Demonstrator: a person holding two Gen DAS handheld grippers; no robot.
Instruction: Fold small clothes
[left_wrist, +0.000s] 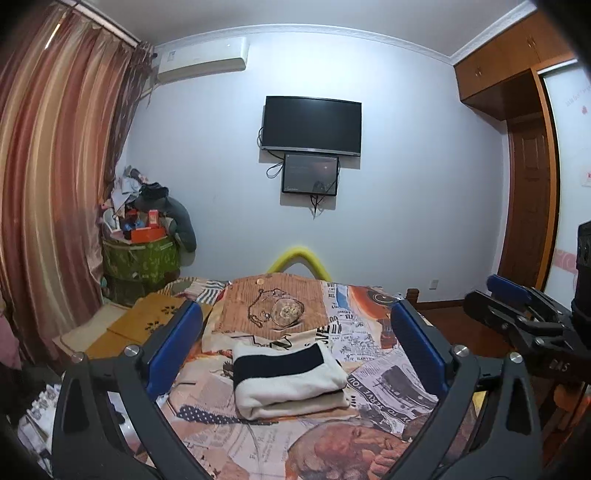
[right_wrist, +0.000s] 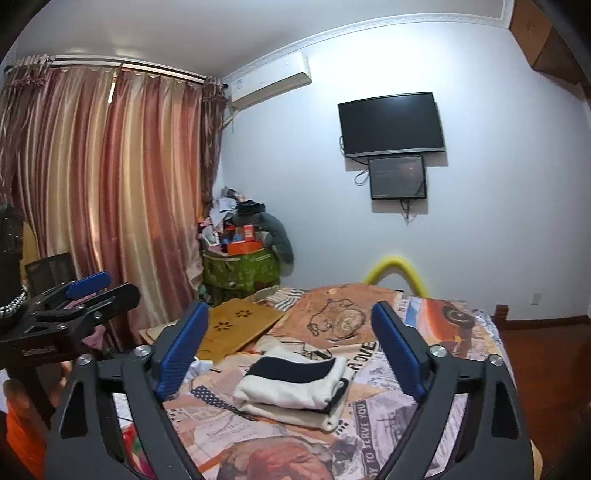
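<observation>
Fingers (left_wrist: 173, 347) of left gripper (left_wrist: 295, 349) and right gripper (right_wrist: 291, 349) are spread wide, gripping nothing, hovering above the bed (left_wrist: 388, 376). Folded cream sweater (left_wrist: 288, 380) with navy stripe is lying flat on the bedspread, long axis running left-right, fold edge facing the cameras.

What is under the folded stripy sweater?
The folded sweater lies on the bedspread printed with newspaper pictures. The print right underneath it is covered, so nobody can see that part.
</observation>
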